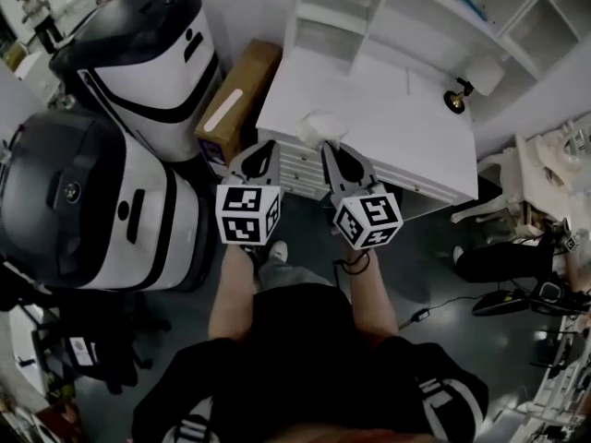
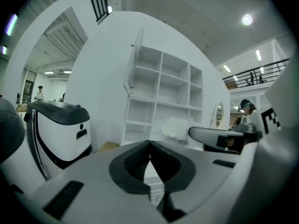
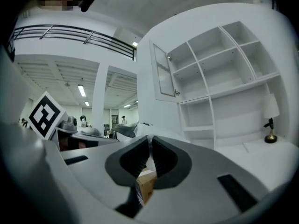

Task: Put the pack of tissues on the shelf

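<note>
The pack of tissues (image 1: pixel 319 125) is a crumpled white bundle lying near the front left corner of the white desk (image 1: pixel 397 118). In the left gripper view the pack of tissues (image 2: pixel 176 127) shows in front of the white shelf unit (image 2: pixel 163 92). My left gripper (image 1: pixel 263 146) hovers at the desk's front edge, shut, with nothing in it. My right gripper (image 1: pixel 330 148) is beside it, shut, its tips just short of the pack; I cannot tell whether they touch. The shelf unit (image 1: pixel 416 7) stands at the back of the desk, its compartments bare.
A cardboard box (image 1: pixel 238 95) stands against the desk's left side. Two large white-and-black machines (image 1: pixel 148 53) (image 1: pixel 83 201) crowd the left. A small lamp (image 1: pixel 457 95) sits at the desk's right end. Cables and a chair base (image 1: pixel 508 257) lie on the floor at the right.
</note>
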Demonstrator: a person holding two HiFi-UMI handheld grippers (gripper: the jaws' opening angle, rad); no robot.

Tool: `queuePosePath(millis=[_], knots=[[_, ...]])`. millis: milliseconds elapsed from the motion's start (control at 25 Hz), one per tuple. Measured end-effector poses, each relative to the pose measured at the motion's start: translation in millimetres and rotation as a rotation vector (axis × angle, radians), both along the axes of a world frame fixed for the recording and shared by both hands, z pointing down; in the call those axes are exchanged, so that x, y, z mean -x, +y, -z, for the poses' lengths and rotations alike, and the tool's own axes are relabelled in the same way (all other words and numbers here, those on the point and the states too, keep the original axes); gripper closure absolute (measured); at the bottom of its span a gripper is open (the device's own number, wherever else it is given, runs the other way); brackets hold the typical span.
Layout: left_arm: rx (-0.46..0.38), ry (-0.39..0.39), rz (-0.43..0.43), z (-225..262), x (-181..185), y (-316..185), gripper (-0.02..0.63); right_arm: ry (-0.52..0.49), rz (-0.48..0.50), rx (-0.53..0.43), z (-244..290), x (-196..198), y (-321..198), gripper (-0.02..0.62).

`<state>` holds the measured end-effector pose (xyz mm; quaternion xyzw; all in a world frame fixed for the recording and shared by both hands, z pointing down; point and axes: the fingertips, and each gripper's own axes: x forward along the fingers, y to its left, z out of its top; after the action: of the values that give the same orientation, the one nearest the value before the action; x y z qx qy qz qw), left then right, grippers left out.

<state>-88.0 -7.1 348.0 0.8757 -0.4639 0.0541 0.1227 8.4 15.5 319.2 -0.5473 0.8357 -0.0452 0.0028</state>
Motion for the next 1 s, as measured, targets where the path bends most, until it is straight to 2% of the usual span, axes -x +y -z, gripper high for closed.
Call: queuePosePath(millis=[200, 400, 640, 800, 1000], knots=[[-0.019, -0.005, -0.037, 7.6, -37.4, -37.0, 0.595, -0.046, -0.015, -0.049, 14.4, -30.2, -33.0, 0.574], [-0.033, 0.003, -0.122, 16.1, -83.7, -69.1, 0.595, -0.123, -0.051, -0.069, 16.2, -67.1, -63.4, 0.575], [-0.034, -0.079, -0.188, 11.7, -105.6, -113.6, 0.595, -0.2, -0.082, -0.098, 14.1, -90.0, -101.9, 0.575], [-0.052, -0.046, -0.22, 15.8, -134.2, -127.2, 0.595, -0.196, -0.073, -0.106, 11.4, -105.0, -117.0, 0.575], [-0.043, -0.032, -0.245, 7.1, -150.1, -144.9, 0.595, -0.16, -0.116, -0.097, 6.6, -118.3, -125.5, 0.575]])
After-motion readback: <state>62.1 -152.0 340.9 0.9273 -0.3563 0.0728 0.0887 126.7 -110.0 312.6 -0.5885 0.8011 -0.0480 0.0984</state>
